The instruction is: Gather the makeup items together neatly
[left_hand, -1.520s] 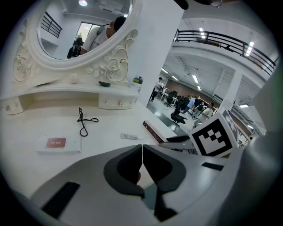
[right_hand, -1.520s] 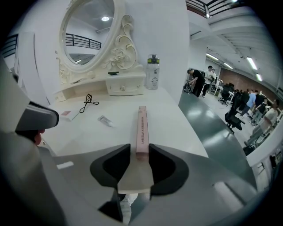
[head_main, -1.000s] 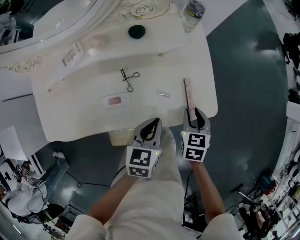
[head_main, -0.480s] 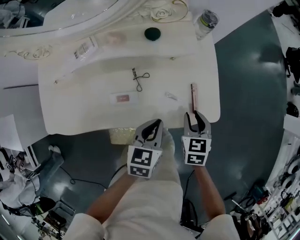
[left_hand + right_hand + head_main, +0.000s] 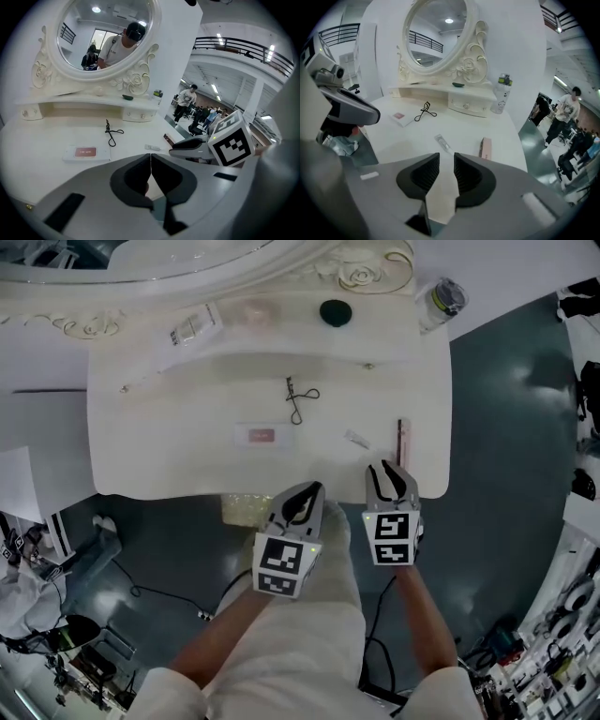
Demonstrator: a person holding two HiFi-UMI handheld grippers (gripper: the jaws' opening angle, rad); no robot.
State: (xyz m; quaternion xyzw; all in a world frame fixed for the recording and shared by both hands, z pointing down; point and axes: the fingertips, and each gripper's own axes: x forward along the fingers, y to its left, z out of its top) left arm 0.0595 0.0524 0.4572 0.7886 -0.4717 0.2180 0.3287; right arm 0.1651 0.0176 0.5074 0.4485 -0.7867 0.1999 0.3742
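Eyelash curler (image 5: 298, 401) on vanity (image 5: 169, 451); left tool (image 5: 312, 487) pressed together; right tool (image 5: 387, 466) spread, just closing, empty.

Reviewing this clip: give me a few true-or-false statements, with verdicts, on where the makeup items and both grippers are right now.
1. The eyelash curler lies on the white table, clear of both grippers. True.
2. The right gripper holds the pink box. False: its jaws, which have just been closing a little, stand apart with nothing between them; the box lies on the table ahead of it.
3. The left gripper has its jaws together, with nothing between them. True.
4. The water bottle stands beside the curler at the table's middle. False: it stands at the far right corner.
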